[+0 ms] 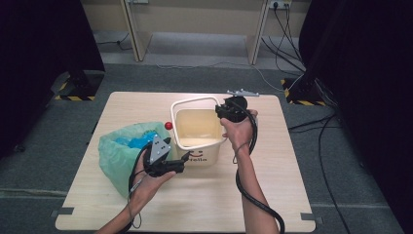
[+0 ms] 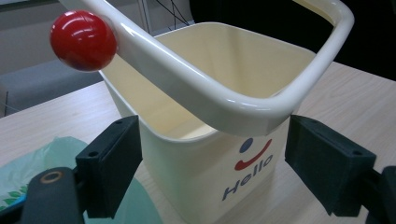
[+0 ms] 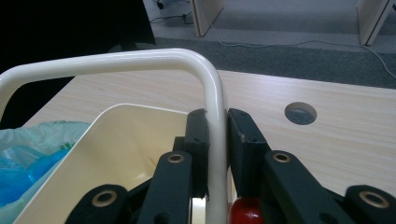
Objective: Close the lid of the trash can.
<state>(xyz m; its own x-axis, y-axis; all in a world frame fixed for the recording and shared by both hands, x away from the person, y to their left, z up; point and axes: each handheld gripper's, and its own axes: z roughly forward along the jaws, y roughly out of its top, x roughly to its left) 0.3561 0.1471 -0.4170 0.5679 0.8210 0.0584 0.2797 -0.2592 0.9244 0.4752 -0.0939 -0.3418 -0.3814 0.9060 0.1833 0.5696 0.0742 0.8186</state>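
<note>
You are holding the cream bucket (image 1: 197, 130) by its handle (image 3: 211, 93): the right gripper (image 3: 217, 135) is clamped on the thin white bar of the handle, just above one of the red knobs (image 3: 245, 211) where the handle joins the bucket. The left gripper (image 2: 212, 154) is standing with its jaws apart, one on each side of the near corner of the bucket, and the pads are not pressing on the wall.

To do this step well, I think you are needing to keep the right grip firm and square on the bar, because the bar is round and smooth and it can turn or slip between the pads. Bring the left gripper in slowly, so that it is steadying the bucket and not pushing it along the bench (image 1: 204, 204). Be careful also with the green bag (image 1: 122, 156), which is lying just beside the bucket on its left side; do not catch the thin plastic.

About the containers: the bucket is standing upright near the middle of the bench, and its inside is looking empty. The green bag is open at the top and is holding something blue (image 1: 141, 141), crumpled; what it is exactly I cannot tell.
</note>
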